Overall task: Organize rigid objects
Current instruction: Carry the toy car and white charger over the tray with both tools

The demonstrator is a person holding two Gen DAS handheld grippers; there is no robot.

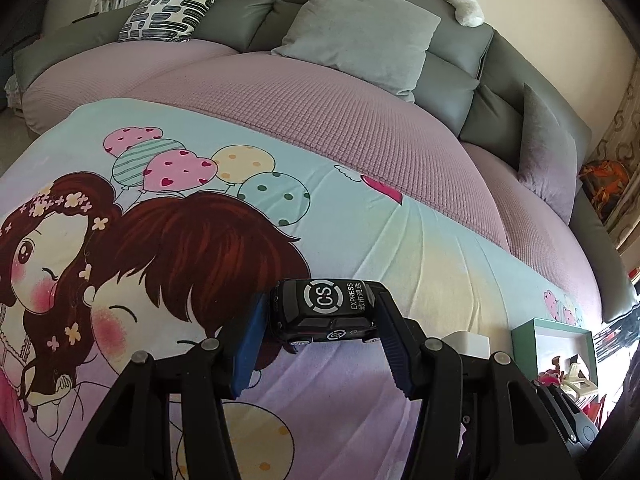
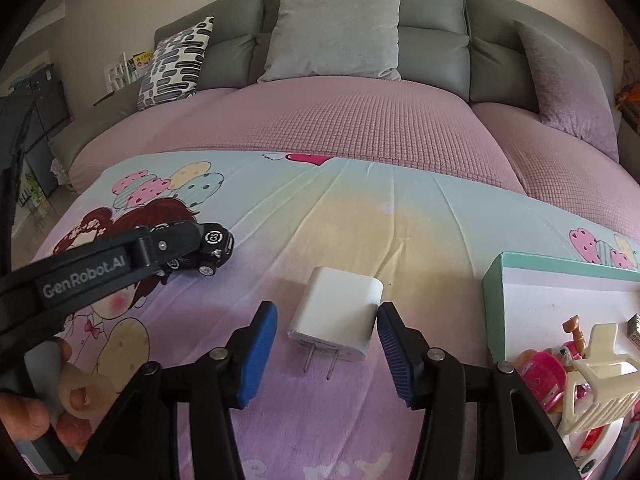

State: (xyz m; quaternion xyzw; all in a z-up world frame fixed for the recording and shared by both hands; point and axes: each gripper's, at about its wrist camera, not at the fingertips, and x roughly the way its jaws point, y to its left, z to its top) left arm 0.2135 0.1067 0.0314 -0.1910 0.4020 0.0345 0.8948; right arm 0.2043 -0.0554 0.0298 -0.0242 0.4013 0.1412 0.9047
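Note:
My left gripper is shut on a black toy car marked "CS EXPRESS" and holds it just above the cartoon blanket. The car and left gripper also show in the right wrist view at the left. My right gripper is open, its blue pads on either side of a white plug charger that lies on the blanket with its prongs toward me. The pads do not grip it. The charger also shows in the left wrist view.
A green-rimmed white box at the right holds several small toys, among them a cream plastic chair and a pink toy. Behind the blanket lie a pink quilted cover, grey cushions and the sofa back.

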